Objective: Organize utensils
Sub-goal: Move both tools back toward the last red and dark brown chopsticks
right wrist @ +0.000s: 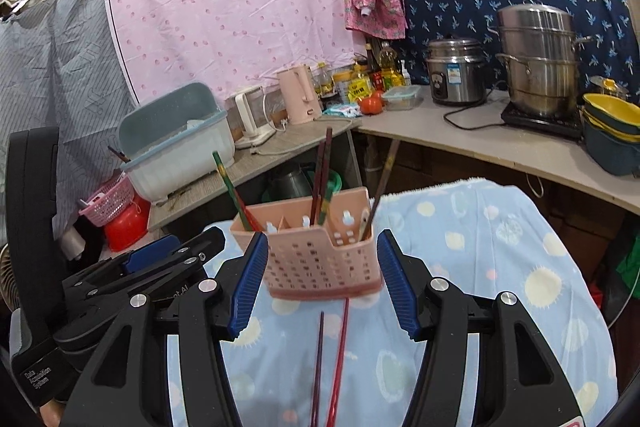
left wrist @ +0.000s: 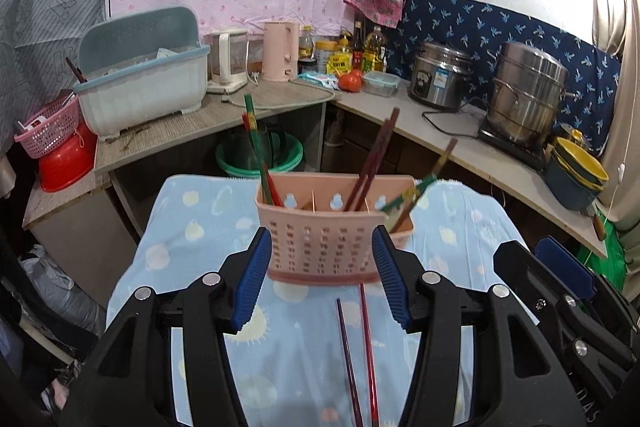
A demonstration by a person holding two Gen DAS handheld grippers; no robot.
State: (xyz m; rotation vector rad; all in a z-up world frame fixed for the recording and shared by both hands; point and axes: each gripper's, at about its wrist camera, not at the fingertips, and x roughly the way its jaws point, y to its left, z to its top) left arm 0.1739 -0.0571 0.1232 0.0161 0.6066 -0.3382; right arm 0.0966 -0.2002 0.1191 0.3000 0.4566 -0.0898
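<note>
1. Left claw point(left wrist: 322, 279): open, empty.
2. Pink perforated utensil holder point(left wrist: 328, 239): compartmented, upright on the blue patterned cloth point(left wrist: 192, 227), holding slanted red and green chopsticks point(left wrist: 256, 151).
3. Two loose dark-red chopsticks point(left wrist: 362, 359): lying before it.
4. Right claw point(right wrist: 324, 283): open, empty.

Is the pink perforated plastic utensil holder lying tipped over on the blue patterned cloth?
No, the pink perforated plastic utensil holder stands upright on the blue patterned cloth, with chopsticks sticking up out of it.
</note>
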